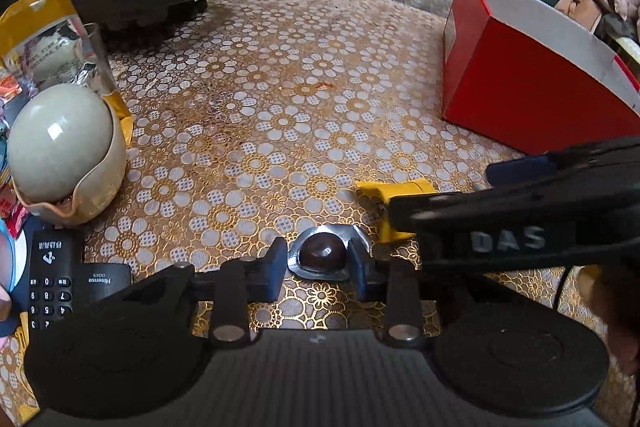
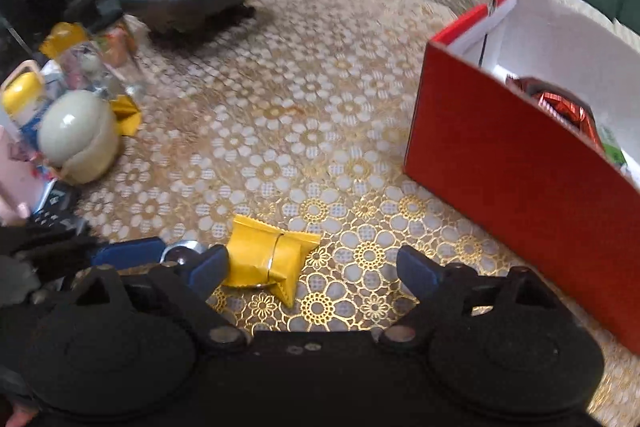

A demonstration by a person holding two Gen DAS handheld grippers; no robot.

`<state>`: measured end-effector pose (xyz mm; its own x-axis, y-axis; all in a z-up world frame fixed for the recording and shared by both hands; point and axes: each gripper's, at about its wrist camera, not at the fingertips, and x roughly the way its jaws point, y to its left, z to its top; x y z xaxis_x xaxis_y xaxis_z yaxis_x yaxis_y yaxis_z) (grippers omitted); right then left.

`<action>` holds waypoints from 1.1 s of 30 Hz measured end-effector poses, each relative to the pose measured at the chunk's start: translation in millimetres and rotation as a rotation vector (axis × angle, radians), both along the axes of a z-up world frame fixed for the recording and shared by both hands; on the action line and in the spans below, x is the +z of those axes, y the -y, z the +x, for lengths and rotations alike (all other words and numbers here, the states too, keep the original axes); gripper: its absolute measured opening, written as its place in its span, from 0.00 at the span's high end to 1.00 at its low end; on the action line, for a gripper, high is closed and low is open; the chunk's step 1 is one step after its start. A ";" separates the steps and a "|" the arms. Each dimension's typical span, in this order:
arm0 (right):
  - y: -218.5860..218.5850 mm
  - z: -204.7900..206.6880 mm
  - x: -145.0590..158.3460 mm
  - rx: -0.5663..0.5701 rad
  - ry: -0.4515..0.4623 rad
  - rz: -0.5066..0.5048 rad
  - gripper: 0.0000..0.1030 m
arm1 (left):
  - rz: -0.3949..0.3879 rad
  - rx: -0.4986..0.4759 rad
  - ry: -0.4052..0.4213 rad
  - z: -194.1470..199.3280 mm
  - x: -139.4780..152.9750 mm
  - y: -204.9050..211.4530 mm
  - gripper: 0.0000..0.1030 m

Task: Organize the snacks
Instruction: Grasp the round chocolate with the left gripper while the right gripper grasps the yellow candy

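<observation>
Left tongs [image 1: 318, 263] grip a foil-packed chestnut [image 1: 323, 254]; right tongs [image 2: 312, 269] gape wide near the yellow packet [image 2: 266, 257], left of the red box [image 2: 500, 163].

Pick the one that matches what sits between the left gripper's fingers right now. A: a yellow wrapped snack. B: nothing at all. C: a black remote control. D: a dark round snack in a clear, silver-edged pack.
D: in the left wrist view the left gripper has its blue fingers on either side of the dark round snack, while the yellow packet lies beyond it under the right gripper.
</observation>
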<state>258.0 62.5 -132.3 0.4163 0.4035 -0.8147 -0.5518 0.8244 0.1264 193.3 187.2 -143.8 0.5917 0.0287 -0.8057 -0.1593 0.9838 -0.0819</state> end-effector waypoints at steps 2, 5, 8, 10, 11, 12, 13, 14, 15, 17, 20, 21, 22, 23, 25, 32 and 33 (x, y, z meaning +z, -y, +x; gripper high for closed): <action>-4.4 0.4 -3.4 -0.013 -0.017 0.002 0.15 | 0.011 -0.005 0.008 -1.6 -0.6 2.1 0.69; -12.3 -2.8 -5.7 -0.009 -0.015 -0.022 0.22 | 0.025 -0.010 0.018 -3.8 -1.2 4.4 0.70; -20.1 -4.5 -6.1 -0.006 -0.021 -0.037 0.33 | 0.025 -0.008 0.025 -5.1 -1.6 4.7 0.70; -24.5 -7.6 -6.4 -0.005 0.002 -0.060 0.40 | 0.027 -0.007 0.027 -5.9 -1.8 5.3 0.70; -25.0 -9.0 -6.4 -0.007 0.015 -0.069 0.45 | 0.026 -0.008 0.029 -6.4 -1.9 5.1 0.70; -23.6 -9.8 -6.5 -0.001 0.015 -0.060 0.50 | 0.025 -0.009 0.030 -6.9 -1.9 4.6 0.70; -22.2 -9.9 -5.9 -0.002 0.014 -0.051 0.54 | 0.024 -0.010 0.031 -7.3 -2.0 4.3 0.70; -20.3 -10.1 -5.5 -0.004 0.011 -0.043 0.56 | 0.022 -0.009 0.032 -7.7 -1.8 4.0 0.70; -18.0 -9.9 -5.2 -0.005 0.005 -0.033 0.61 | 0.022 -0.009 0.032 -7.8 -1.9 4.0 0.70; -12.9 -9.4 -4.7 -0.017 -0.011 -0.010 0.62 | 0.018 -0.005 0.033 -8.6 -1.8 3.7 0.70; -4.5 -12.3 -2.6 -0.023 -0.012 0.028 0.64 | 0.018 -0.001 0.030 -10.0 -0.8 4.3 0.70; -1.1 -13.8 -1.1 -0.026 -0.010 0.043 0.64 | 0.017 0.000 0.031 -10.5 -0.2 4.3 0.70; 2.8 -15.0 0.9 -0.027 -0.009 0.060 0.65 | 0.017 0.002 0.032 -11.3 0.2 4.2 0.70; 6.5 -16.3 2.9 -0.029 -0.006 0.071 0.66 | 0.017 0.003 0.032 -11.9 0.8 4.2 0.70; 14.6 -17.8 6.9 -0.036 -0.007 0.085 0.68 | 0.014 0.007 0.032 -12.8 2.4 4.3 0.70; 40.7 -24.5 14.8 -0.056 0.011 0.111 0.69 | 0.008 0.020 0.037 -19.8 10.0 5.2 0.70; 43.5 -25.6 15.1 -0.051 0.010 0.115 0.69 | 0.007 0.023 0.036 -21.1 10.5 5.4 0.70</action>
<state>232.4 19.1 -117.2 0.4463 0.4725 -0.7600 -0.5111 0.8317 0.2169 172.3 181.7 -133.3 0.6197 0.0484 -0.7833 -0.1785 0.9806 -0.0807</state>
